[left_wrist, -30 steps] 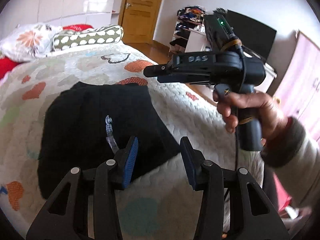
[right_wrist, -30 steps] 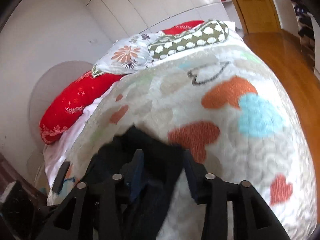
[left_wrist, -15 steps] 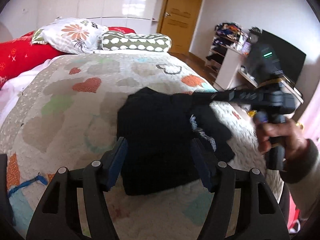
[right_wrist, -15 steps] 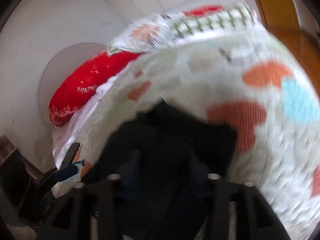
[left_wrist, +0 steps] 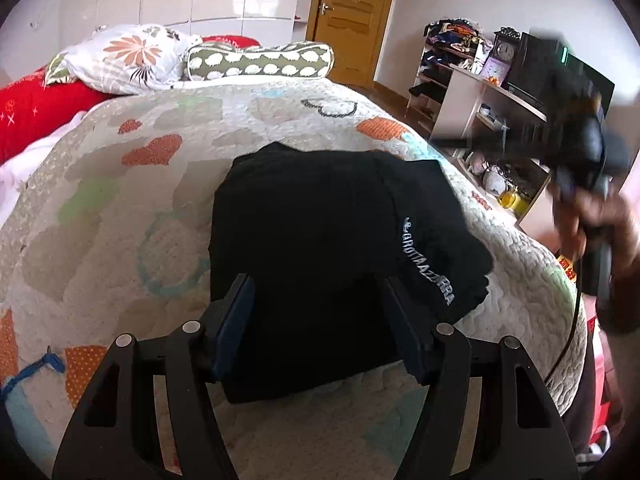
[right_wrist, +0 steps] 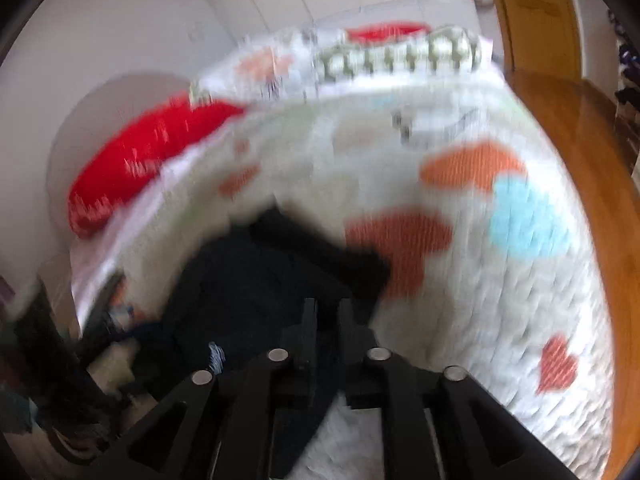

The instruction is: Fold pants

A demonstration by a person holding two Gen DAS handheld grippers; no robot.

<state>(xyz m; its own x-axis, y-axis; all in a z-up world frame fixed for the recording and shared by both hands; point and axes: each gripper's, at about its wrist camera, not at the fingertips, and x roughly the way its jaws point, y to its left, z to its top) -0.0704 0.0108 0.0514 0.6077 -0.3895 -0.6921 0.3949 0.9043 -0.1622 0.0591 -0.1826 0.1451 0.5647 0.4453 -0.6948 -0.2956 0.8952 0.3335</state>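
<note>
Pants: the black pants [left_wrist: 320, 240] lie as a squarish folded bundle on the heart-print quilt [left_wrist: 100, 208], white lettering on the right edge.
Left gripper: the left gripper [left_wrist: 320, 328] hovers spread wide over the near edge, holding nothing.
Right gripper: the right gripper [right_wrist: 326, 326] looks nearly closed and apparently empty, though blurred.
Doing it well: likely tidying; press corners flat and square the loose right flap.

Black left claw [left_wrist: 326, 328] has blue pads [left_wrist: 236, 320] and silver screws.
</note>
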